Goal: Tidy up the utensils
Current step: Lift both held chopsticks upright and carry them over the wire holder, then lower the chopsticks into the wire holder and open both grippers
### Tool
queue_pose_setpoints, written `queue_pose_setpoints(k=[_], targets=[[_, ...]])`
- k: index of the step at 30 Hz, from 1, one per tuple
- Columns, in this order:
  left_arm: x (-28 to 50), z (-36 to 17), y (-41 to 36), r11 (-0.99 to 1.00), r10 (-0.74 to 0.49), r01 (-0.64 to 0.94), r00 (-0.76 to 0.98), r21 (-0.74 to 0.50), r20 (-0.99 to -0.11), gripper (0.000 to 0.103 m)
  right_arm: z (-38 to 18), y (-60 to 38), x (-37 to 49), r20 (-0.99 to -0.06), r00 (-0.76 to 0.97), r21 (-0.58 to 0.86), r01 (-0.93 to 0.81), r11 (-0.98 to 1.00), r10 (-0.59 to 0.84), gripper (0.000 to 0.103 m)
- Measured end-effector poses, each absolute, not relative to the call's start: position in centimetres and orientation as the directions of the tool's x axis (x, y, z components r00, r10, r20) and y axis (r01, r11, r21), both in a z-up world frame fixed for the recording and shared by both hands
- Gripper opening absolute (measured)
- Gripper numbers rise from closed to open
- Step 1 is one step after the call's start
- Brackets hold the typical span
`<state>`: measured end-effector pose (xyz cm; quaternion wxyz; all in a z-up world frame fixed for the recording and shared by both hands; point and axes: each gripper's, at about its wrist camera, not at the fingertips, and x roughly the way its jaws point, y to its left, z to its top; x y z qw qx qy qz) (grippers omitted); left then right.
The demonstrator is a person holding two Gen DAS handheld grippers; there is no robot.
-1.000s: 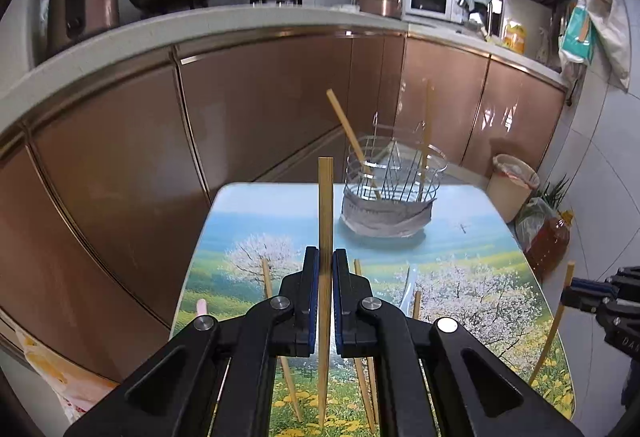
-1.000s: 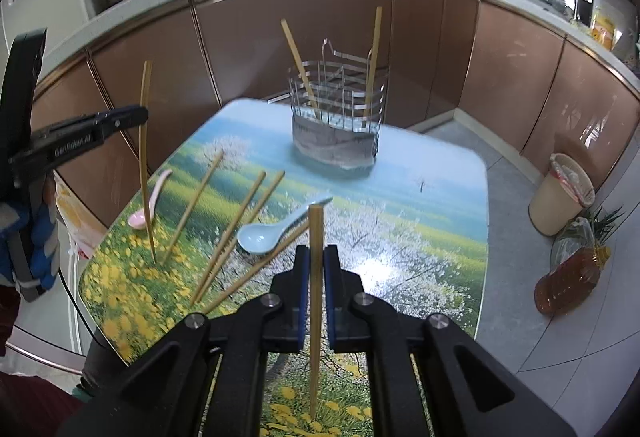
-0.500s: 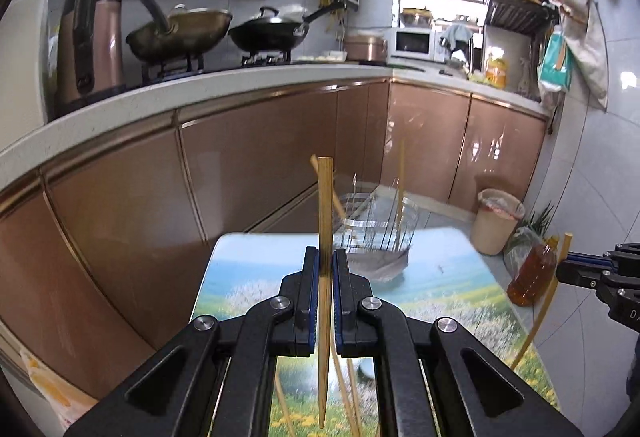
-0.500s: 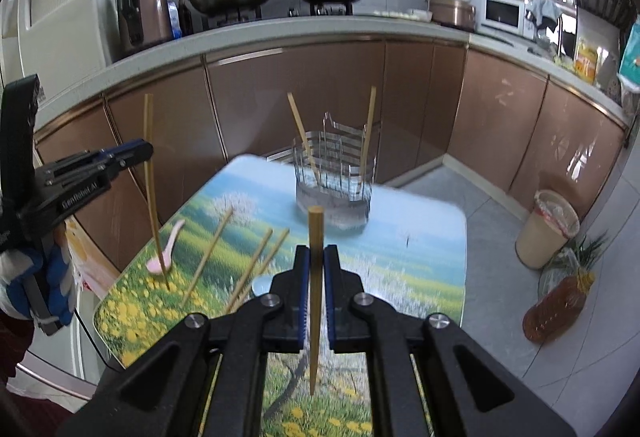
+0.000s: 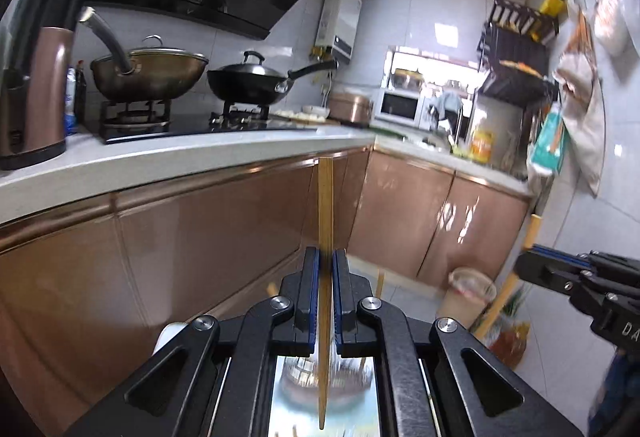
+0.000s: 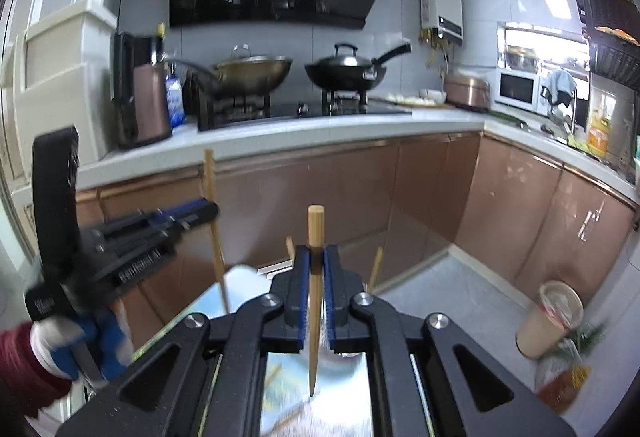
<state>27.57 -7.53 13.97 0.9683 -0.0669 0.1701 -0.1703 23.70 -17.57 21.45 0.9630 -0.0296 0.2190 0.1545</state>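
Note:
My left gripper [image 5: 326, 261] is shut on a bamboo chopstick [image 5: 325, 205] held upright; it also shows in the right wrist view [image 6: 200, 211] with its chopstick [image 6: 214, 237]. My right gripper [image 6: 316, 259] is shut on a second chopstick [image 6: 315, 233], upright too; this gripper appears at the right of the left wrist view [image 5: 528, 263]. The wire utensil basket [image 5: 324, 377] sits low between the left gripper's arms, blurred, with chopstick tips [image 5: 379, 283] sticking up. Only a strip of the printed table [image 6: 240, 301] shows.
Brown kitchen cabinets [image 5: 200, 245] under a white counter [image 5: 180, 153] fill the view ahead, with two woks [image 5: 148, 71] on the stove. A lined waste bin [image 6: 550, 317] and a bottle [image 6: 568, 381] stand on the floor at the right.
Both grippers have lifted and tilted upward with their chopsticks. The table and basket have dropped to the bottom of both views; the counter and stove now fill them.

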Motion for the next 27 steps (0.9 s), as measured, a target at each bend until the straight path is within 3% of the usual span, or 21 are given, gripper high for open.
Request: queue_pose_setpoints(k=[11, 27], targets=[[34.8, 9.5, -10.5, 0.926, -0.352, 0.296, 0.901, -0.234, -0.253, 0.006, 16.4, -18.3, 32.9, -0.411, 0.867, 0.050, -0.287, 0.957, 0.281, 0.006], [38.8, 0.8, -12.9, 0.962, -0.248, 0.186, 0.901, -0.199, -0.357, 0.006, 6.1, -20.4, 36.0, -0.463, 0.843, 0.119, -0.245, 0.962, 0.272, 0.006]])
